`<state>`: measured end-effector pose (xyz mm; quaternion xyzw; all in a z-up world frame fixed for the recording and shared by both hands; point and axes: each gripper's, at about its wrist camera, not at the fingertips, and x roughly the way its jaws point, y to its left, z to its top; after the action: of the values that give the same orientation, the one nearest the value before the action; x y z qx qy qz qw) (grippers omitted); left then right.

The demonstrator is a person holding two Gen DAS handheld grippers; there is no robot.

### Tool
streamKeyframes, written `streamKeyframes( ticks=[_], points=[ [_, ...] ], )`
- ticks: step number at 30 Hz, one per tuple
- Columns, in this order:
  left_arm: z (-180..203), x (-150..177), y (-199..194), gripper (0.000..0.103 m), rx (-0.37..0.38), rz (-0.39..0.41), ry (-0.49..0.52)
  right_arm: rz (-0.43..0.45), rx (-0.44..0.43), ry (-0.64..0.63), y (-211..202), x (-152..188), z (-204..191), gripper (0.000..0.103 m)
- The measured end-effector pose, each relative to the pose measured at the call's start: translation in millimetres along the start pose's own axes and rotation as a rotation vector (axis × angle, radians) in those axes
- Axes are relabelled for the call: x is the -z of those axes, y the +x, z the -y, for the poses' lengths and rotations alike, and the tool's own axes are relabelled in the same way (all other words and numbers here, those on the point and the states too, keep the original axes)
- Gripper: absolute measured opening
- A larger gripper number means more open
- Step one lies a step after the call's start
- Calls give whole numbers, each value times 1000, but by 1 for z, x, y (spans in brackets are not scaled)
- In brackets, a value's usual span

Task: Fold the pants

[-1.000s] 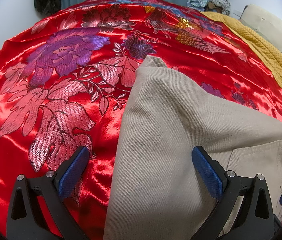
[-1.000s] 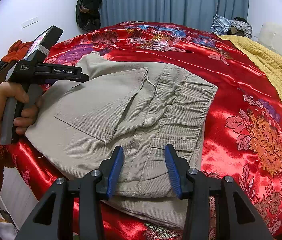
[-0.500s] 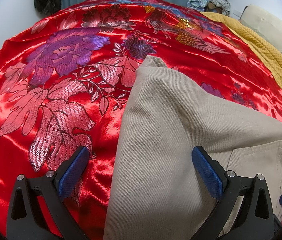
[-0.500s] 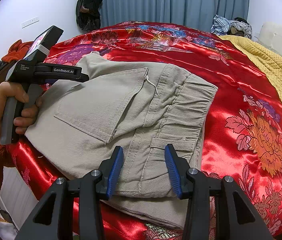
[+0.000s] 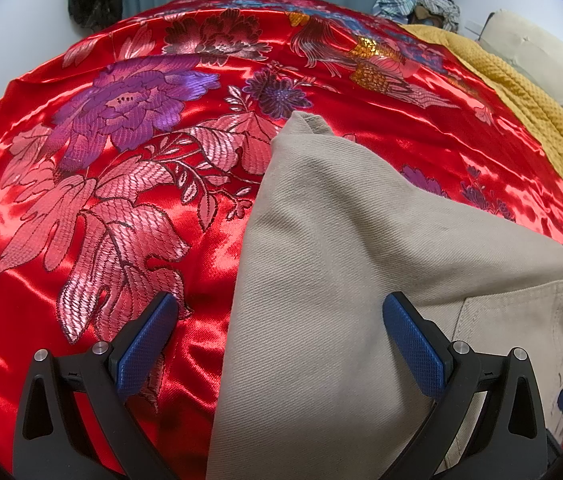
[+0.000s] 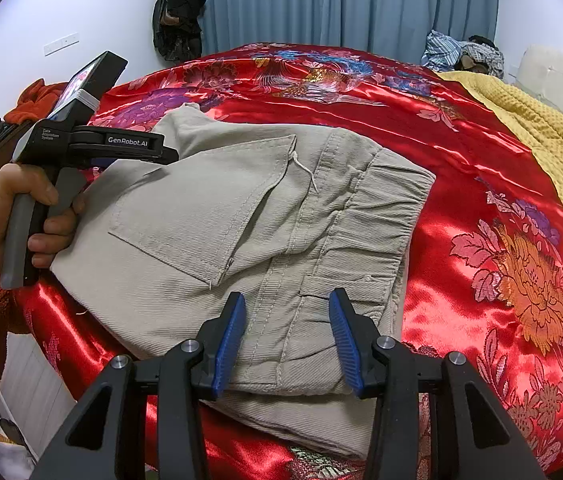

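Pants: folded beige twill pants lie flat on the bed, near its closer edge; the gathered elastic waistband faces right in the right wrist view, a patch pocket on top.
Folded end: in the left wrist view the beige cloth narrows to a corner pointing toward the far curtain.
Bed cover: shiny red satin bedspread with embroidered purple, pink and orange flowers, spread under the pants.
Left claw: black frame with blue pads, jaws wide apart, gripping nothing; the left edge of the pants runs between the pads, one pad over red satin, the other over beige cloth. Whether the pads touch the cloth cannot be told.
Left hand: a hand wraps the grey handle of this tool at the pants' left side.
Right claw: black frame with blue pads, jaws partly apart over the near waistband seam, pads not pressing the cloth.
Surroundings: mustard knitted blanket along the bed's right side; blue-grey curtain behind.
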<state>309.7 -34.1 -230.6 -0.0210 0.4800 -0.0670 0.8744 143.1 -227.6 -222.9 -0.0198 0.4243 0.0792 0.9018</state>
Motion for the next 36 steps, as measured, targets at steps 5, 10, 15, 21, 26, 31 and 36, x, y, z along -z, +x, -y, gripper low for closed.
streamKeyframes(
  ticks=[5,10,15,21,26,31,36],
  points=[
    [0,0,0,102,0,0,-1,0,0,-6,0,-1,-1,46],
    [0,0,0,102,0,1,-1,0,0,-7,0,-1,-1,46],
    [0,1,-1,102,0,1,-1,0,0,-7,0,-1,-1,46],
    [3,-3,-2,102,-18,-29,-3,-2,1,-22,-1,-3,-1,46],
    [-1,-24,-46,101,69,-98,76,53,-67,195,-35,-11,55,44],
    [-36,-22,-67,101,164,-136,106,65,-290,750,-47,23,173,47],
    [-32,-9,-40,95,254,-258,92,-92,-556,768,-6,11,174,48]
  ],
)
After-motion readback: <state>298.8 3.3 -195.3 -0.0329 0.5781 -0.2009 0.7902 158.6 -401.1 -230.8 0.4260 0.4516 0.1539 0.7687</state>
